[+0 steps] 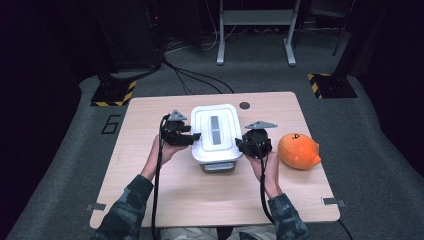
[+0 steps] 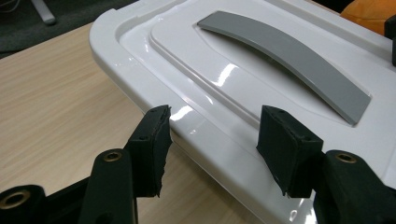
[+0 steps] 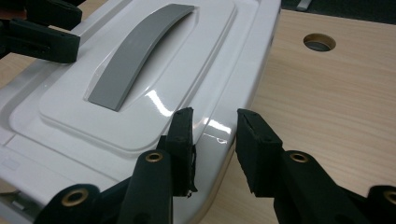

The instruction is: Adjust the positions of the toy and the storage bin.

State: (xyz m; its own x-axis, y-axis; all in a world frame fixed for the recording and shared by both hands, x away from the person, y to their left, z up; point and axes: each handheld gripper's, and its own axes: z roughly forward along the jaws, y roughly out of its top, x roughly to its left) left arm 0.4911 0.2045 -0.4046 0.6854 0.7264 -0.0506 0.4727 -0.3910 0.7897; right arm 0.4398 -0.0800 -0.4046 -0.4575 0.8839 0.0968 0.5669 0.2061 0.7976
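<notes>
Now, your worktop point(image 1: 150, 170) carries the white box point(image 1: 216, 131) near its far edge. Its lid looks glossy, stiff and slippery, so grip the rim. Left tongs point(image 2: 212, 140) gape over one rim; right tongs point(image 3: 214, 140) pinch the opposite rim. From above, an orange plush point(image 1: 298, 150) appears.

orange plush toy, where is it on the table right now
In the high view the orange plush toy lies on the table's right side, just right of the right tongs and the white lidded box, touching neither.
</notes>
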